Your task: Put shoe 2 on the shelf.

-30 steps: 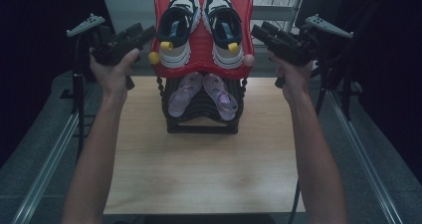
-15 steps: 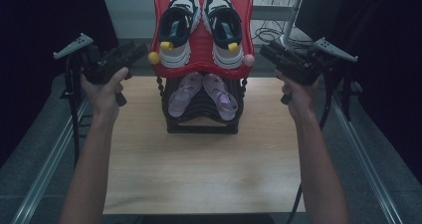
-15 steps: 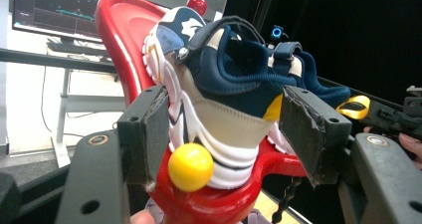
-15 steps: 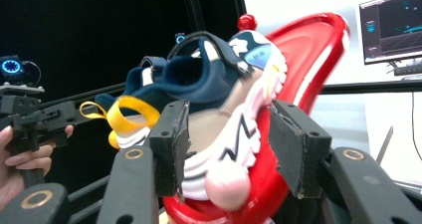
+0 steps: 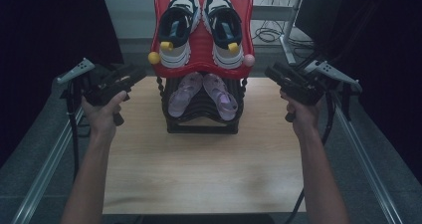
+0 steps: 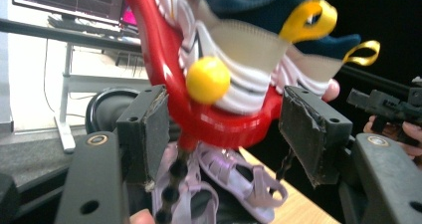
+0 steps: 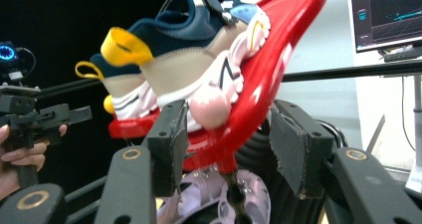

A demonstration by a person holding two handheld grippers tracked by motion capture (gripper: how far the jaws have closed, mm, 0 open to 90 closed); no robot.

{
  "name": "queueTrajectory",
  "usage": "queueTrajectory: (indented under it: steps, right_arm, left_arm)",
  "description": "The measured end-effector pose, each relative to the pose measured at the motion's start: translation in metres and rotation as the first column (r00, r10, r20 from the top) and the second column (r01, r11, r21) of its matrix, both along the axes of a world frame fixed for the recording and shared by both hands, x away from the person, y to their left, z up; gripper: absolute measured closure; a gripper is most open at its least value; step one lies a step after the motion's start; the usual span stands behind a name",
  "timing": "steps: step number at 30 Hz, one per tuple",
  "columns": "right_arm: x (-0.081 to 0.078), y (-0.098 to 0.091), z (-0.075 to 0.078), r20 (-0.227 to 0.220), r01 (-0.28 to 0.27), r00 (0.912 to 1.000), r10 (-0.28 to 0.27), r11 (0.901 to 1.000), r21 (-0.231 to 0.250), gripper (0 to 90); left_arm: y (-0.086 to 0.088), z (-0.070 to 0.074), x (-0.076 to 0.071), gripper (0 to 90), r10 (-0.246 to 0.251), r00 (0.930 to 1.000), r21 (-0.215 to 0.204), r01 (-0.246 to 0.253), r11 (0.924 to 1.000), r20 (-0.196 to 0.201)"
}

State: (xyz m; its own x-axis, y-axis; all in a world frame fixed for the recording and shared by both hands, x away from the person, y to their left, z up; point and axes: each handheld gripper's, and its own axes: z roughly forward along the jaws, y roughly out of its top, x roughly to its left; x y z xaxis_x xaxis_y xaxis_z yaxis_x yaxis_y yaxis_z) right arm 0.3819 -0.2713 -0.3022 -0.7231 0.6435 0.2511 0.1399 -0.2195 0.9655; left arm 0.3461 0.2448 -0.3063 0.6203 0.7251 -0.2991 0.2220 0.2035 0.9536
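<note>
A black two-tier shoe rack (image 5: 201, 127) stands at the back of the table. Its tilted red top tray (image 5: 202, 59) carries a pair of navy and white sneakers (image 5: 176, 27) with yellow heel loops. A yellow ball (image 5: 154, 57) and a pink ball (image 5: 249, 60) mark its front corners. Lilac sandals (image 5: 221, 94) lie on the lower tier. My left gripper (image 5: 137, 74) hovers left of the rack, apart from it. Its jaws (image 6: 226, 114) are open and frame the yellow ball (image 6: 208, 79). My right gripper (image 5: 272, 72) hovers at the right, open (image 7: 226, 129), facing the pink ball (image 7: 209, 109).
The wooden table (image 5: 199, 174) stretches toward me in front of the rack. Metal rails (image 5: 45, 164) run along both sides. Behind the rack are a desk leg with cables (image 5: 271, 35) and monitors (image 6: 64, 0).
Both hands have come down from beside the red tray and spread a little outward. The rack and the shoes have not moved.
</note>
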Motion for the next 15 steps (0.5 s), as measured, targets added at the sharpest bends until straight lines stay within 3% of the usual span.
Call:
queueTrajectory:
  steps: [7,15]
  right_arm:
    - [-0.009,-0.008,-0.026,-0.026,0.002,0.9996,-0.003,1.0000,-0.007,47.9]
    - [-0.014,-0.014,-0.070,-0.082,-0.006,0.9966,0.004,0.9999,-0.015,46.6]
  left_arm:
    - [0.003,-0.025,-0.010,35.2,-0.008,0.9999,0.018,0.008,0.9998,-0.007]
    - [0.009,-0.067,-0.021,34.1,-0.008,0.9987,0.038,0.010,0.9992,-0.050]
